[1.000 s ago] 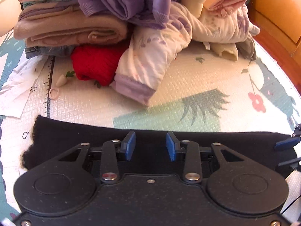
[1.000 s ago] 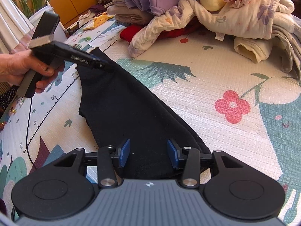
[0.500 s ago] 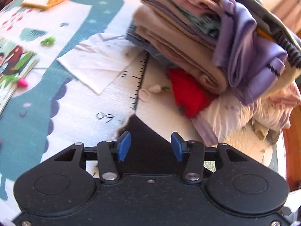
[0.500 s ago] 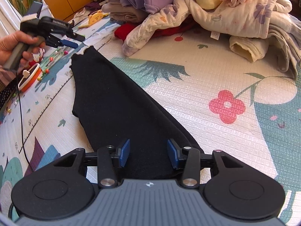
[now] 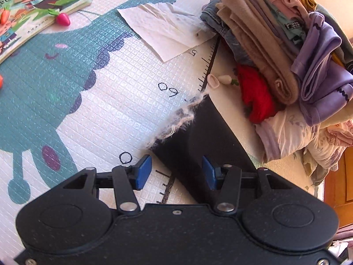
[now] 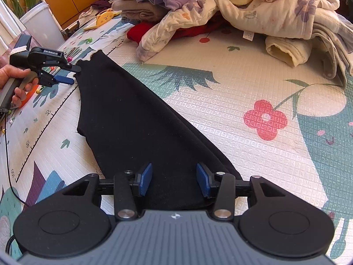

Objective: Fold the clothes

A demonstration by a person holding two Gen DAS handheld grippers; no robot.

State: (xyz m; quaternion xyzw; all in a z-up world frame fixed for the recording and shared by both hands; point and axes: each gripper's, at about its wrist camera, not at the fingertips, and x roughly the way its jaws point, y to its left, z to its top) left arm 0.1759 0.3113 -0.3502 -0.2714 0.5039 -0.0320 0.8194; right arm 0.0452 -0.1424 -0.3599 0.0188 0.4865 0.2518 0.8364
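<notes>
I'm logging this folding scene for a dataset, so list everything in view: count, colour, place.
black garment: one, black, flat on the mat, frayed end by the left gripper
play mat: one, white and teal, under everything
clothes pile: one heap, beige, purple, red, cream, at the mat's far edge
paper sheet: one, white, beside the pile
picture book: one, multicoloured, far left
plant pot: one, white, off the mat
left gripper: black, blue fingers open at the frayed end
right gripper: black, open over the garment's near end
hand: one, holding the left gripper
</notes>
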